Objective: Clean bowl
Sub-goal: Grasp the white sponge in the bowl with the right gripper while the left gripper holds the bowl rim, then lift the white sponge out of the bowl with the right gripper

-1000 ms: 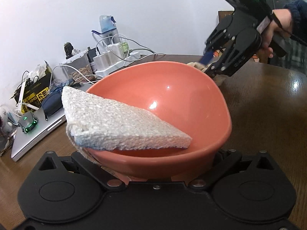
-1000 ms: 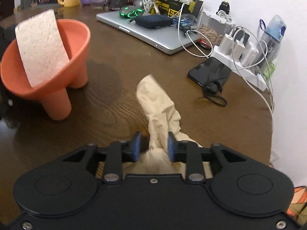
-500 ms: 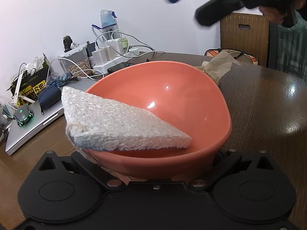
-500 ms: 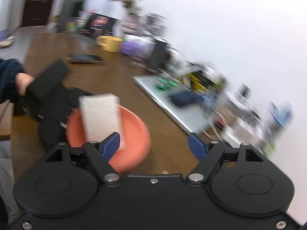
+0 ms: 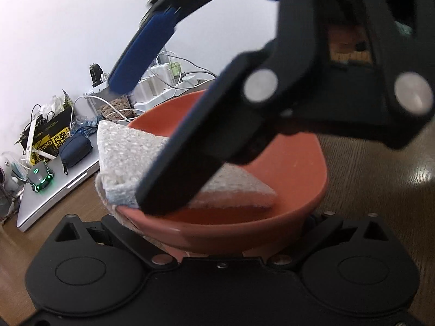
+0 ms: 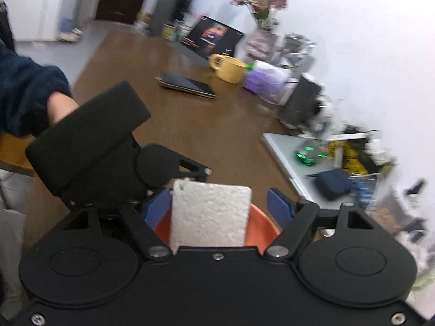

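The orange bowl (image 5: 293, 168) is held in my left gripper (image 5: 217, 244), whose jaws are shut on its near rim. A white sponge (image 5: 122, 157) leans on the bowl's left rim. My right gripper (image 6: 217, 206) is open and hovers over the bowl, its blue pads (image 6: 156, 209) on either side of the sponge (image 6: 209, 214) without touching it. In the left wrist view the right gripper's body (image 5: 312, 95) fills the upper frame and hides much of the bowl. The bowl's rim (image 6: 261, 222) also shows in the right wrist view.
A silver laptop (image 5: 57, 190) with a lit green device and a dark pouch (image 5: 74, 149) lies left of the bowl, with cables and chargers behind. Farther along the wooden table (image 6: 217, 125) lie a phone (image 6: 187, 85), a yellow mug (image 6: 228, 66) and clutter by the wall.
My right gripper let go of the beige cloth, opened, and swung up and over the bowl. It now straddles the sponge. The left gripper kept the bowl still.
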